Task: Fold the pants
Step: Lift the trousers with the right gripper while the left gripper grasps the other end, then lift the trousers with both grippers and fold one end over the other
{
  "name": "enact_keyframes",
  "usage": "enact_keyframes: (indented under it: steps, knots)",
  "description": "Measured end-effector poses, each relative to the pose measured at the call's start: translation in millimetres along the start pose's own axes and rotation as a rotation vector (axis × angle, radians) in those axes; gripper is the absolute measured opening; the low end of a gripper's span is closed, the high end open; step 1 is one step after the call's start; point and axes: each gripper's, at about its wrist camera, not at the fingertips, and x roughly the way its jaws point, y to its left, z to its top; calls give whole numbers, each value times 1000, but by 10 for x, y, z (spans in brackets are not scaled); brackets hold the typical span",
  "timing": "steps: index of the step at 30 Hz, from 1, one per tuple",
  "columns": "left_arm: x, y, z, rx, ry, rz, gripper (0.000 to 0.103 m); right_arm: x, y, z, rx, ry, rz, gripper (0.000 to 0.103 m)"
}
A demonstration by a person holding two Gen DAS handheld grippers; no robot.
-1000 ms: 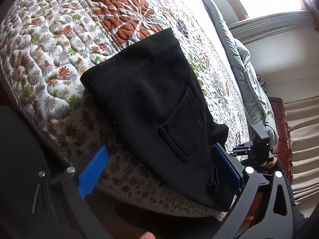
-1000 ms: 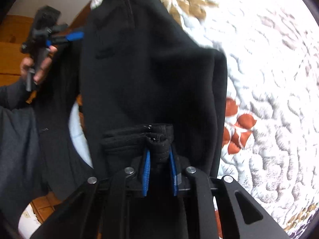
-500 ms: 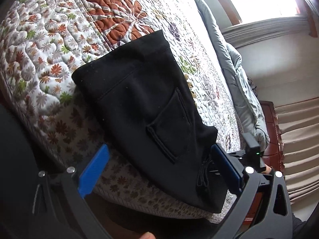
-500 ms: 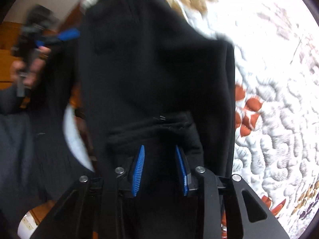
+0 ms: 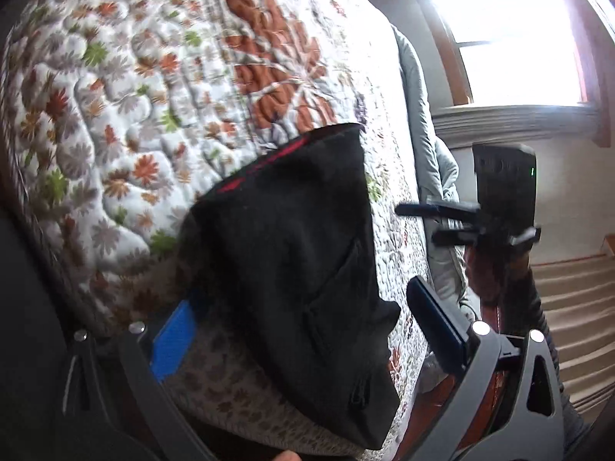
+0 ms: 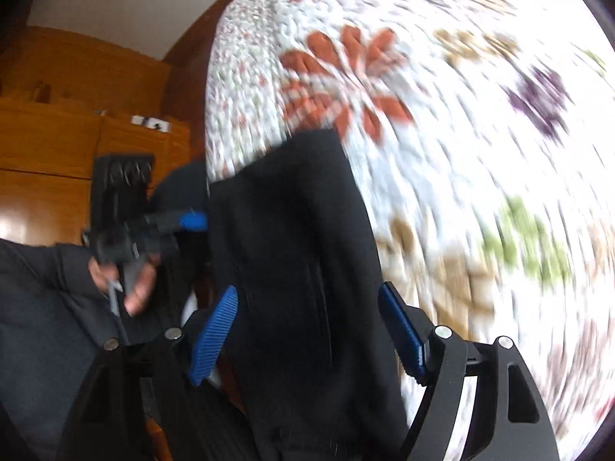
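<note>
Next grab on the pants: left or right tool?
Probably left tool: open, framing the near end of the pants. Right tool has just been opening, empty, hanging beside the bed.

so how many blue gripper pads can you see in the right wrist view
3. Two on the right gripper in the foreground: one pad left of the black pants, one pad right. A third tips the left gripper; its partner pad is hidden.

Daylight floods through a blown-out window (image 5: 507,34); the quilt (image 6: 480,153) smears with motion blur; fisheye edges darken and curve.
</note>
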Motion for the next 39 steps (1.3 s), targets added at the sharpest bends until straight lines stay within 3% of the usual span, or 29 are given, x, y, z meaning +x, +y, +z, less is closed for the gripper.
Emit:
enact_keyframes:
  steps: [2, 7, 9, 11, 13, 15, 21, 25, 27, 30, 32, 34, 39]
  knots:
    - [41, 150, -4, -60, 14, -26, 100, 43, -57, 178, -20, 34, 22, 79]
    - [43, 162, -26, -36, 17, -39, 101, 406, 70, 495, -62, 146, 103, 80]
    - [67, 133, -7, -39, 23, -42, 101, 504, 22, 620, -85, 179, 99, 81]
    - [70, 118, -1, -42, 29, -47, 101, 634, -37, 702, -62, 202, 113, 67]
    - [58, 144, 32, -44, 38, -59, 101, 678, -136, 719, -55, 211, 119, 36]
    - [41, 148, 90, -43, 46, -67, 101, 596, -252, 685, -53, 204, 134, 32]
    - [1, 33, 185, 24, 21, -81, 101, 688, -328, 808, -42, 226, 181, 32]
    - [59, 186, 265, -86, 44, -125, 100, 692, -371, 798, -37, 229, 199, 33]
    - [53, 143, 291, -77, 43, -119, 99, 691, -395, 794, -33, 226, 207, 33]
    - [61, 48, 295, -31, 32, -69, 87, 686, -442, 804, -37, 223, 220, 34]
    - [36, 73, 276, -43, 36, -30, 56, 736, -433, 821, -37, 223, 213, 34]
    - [3, 115, 282, -58, 38, 7, 35, 723, -409, 825, -45, 220, 196, 34]
    - [-170, -202, 227, 61, 17, 13, 28, 525, -244, 770, -66, 196, 122, 32]
